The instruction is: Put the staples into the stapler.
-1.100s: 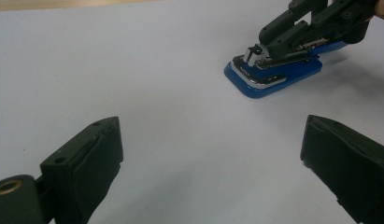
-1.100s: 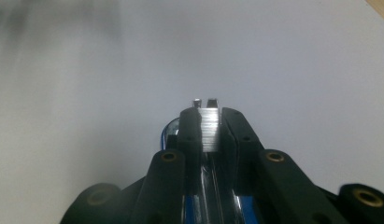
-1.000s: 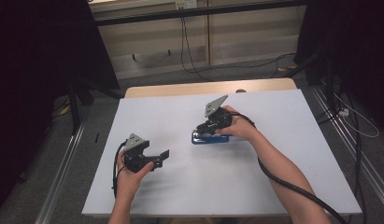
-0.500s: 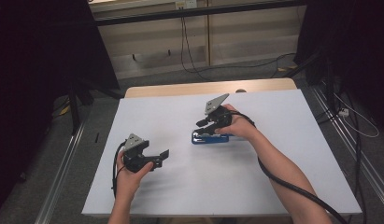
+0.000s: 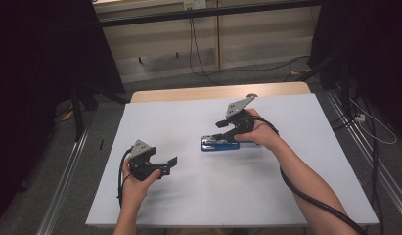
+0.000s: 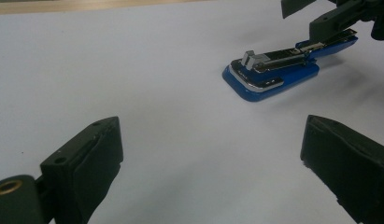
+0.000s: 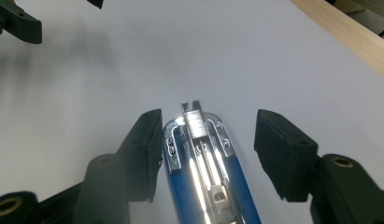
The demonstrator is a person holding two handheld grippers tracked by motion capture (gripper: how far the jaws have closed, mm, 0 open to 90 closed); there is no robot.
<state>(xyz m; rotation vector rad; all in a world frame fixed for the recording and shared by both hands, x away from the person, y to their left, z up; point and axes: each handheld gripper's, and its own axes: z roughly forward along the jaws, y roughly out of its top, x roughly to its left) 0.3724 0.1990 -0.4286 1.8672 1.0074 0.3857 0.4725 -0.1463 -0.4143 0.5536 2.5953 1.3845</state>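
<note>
The blue stapler lies flat on the white table. The right claw straddles the stapler's far end, its jaws just opening, one pad perhaps grazing the side. The left claw, nearer the person than the stapler, gapes wide apart, holding nothing.

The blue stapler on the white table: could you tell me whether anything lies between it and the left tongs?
Nothing visible does. In the left gripper view only bare white table lies between the open left tongs and the blue stapler; the right tongs stand at its far end.
</note>
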